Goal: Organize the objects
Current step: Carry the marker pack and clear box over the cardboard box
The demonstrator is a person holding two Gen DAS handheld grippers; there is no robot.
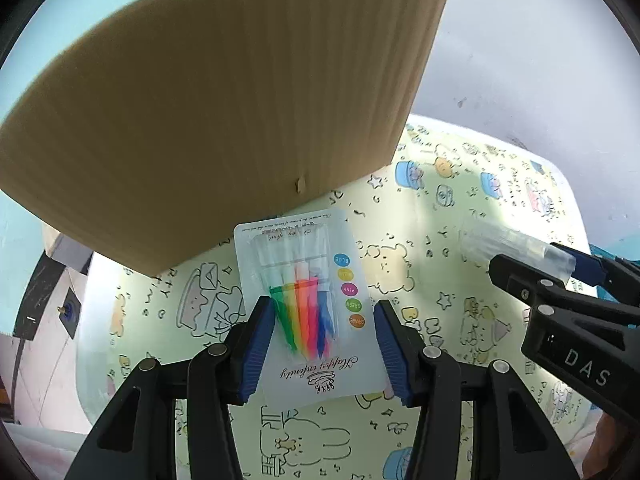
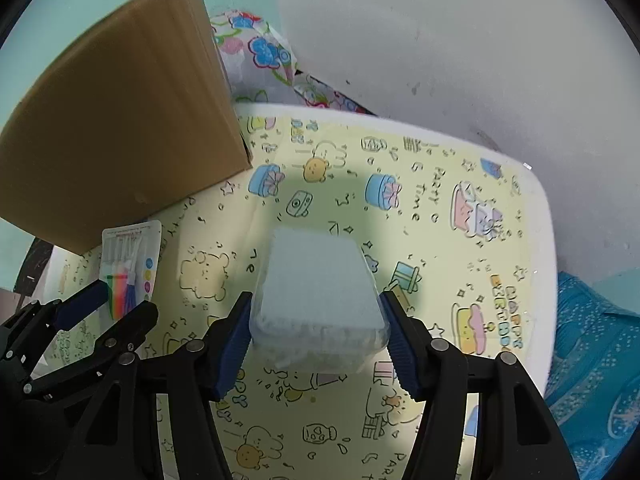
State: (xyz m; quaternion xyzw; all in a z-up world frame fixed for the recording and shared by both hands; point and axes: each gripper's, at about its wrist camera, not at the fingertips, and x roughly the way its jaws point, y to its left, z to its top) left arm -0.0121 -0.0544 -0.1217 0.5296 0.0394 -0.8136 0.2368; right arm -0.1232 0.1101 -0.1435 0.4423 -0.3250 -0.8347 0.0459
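A carded pack of coloured markers (image 1: 308,304) sits between the blue pads of my left gripper (image 1: 326,344), which press on both its sides. The same pack (image 2: 128,264) and left gripper (image 2: 120,304) show at the lower left of the right wrist view. My right gripper (image 2: 318,344) is shut on a clear plastic box (image 2: 316,284) with white contents, held above the table over its own shadow. In the left wrist view the right gripper (image 1: 552,268) reaches in from the right with that clear box (image 1: 516,246).
A pale yellow table cover (image 2: 440,200) with cartoon prints spreads under both grippers. A large brown cardboard box (image 1: 220,100) (image 2: 120,120) stands at the back left, close behind the pack. A floral bag (image 2: 260,48) lies behind it, and blue patterned cloth (image 2: 592,360) lies off the right edge.
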